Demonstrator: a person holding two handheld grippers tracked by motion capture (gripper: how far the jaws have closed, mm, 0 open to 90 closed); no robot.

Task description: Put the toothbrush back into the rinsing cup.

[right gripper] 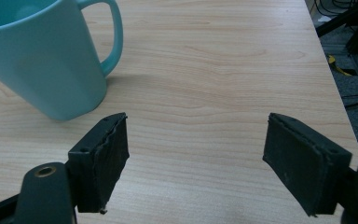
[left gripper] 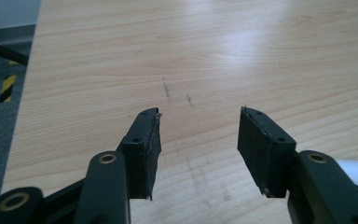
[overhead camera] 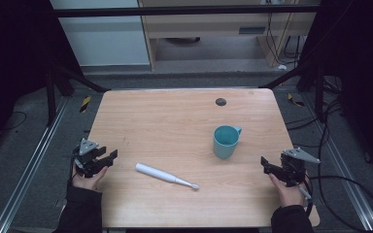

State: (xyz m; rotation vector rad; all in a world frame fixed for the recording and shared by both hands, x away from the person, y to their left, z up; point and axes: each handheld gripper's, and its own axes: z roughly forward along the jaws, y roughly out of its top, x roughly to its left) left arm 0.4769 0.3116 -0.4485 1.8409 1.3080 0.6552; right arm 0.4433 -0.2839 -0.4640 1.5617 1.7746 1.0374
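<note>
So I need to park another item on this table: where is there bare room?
The far left stretch of the table, behind the toothbrush and left of the cup, is bare. So is the near strip in front of the toothbrush. It is tighter between cup and right gripper.

Toothbrush (overhead camera: 166, 175) lies before mug (overhead camera: 225, 141) on table (overhead camera: 165, 121).
</note>
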